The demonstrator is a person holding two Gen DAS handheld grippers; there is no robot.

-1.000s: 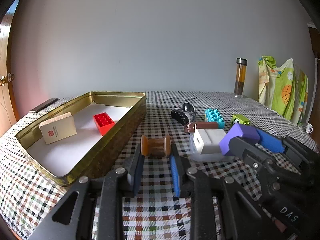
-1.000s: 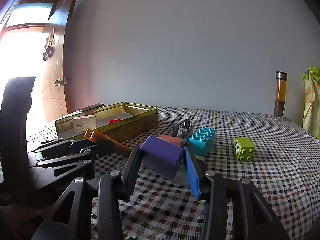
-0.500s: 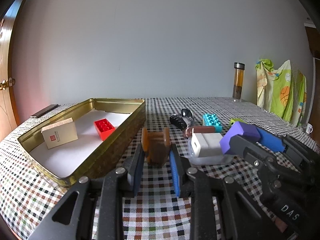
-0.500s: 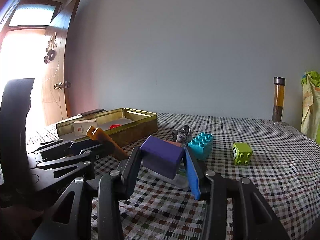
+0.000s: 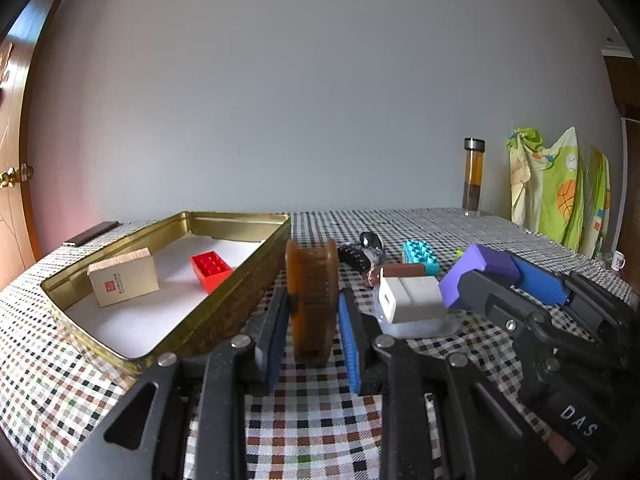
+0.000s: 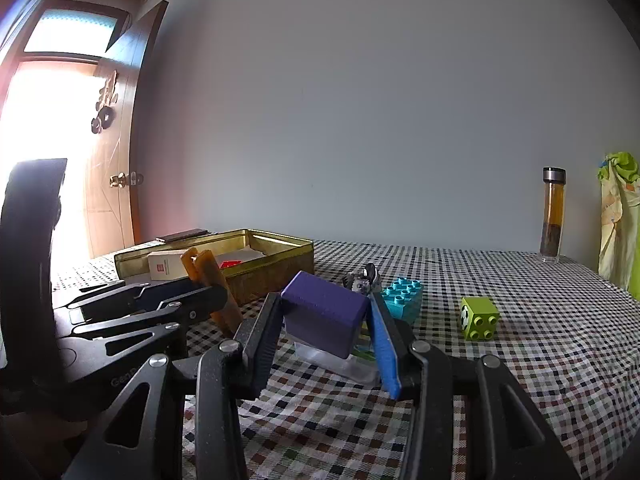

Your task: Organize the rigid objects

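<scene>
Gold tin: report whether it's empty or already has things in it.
Not empty. The gold tin has no lid on and already holds a beige box and a red brick on its white floor.

Plain grey wall, checkered tablecloth, wooden door far left, bright doorway, patterned cloth far right.

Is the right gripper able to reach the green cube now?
Probably not yet. The right gripper is shut on the purple block, so its jaws are occupied. The green cube itself stands alone on the checked tablecloth, with nothing blocking the way.
</scene>
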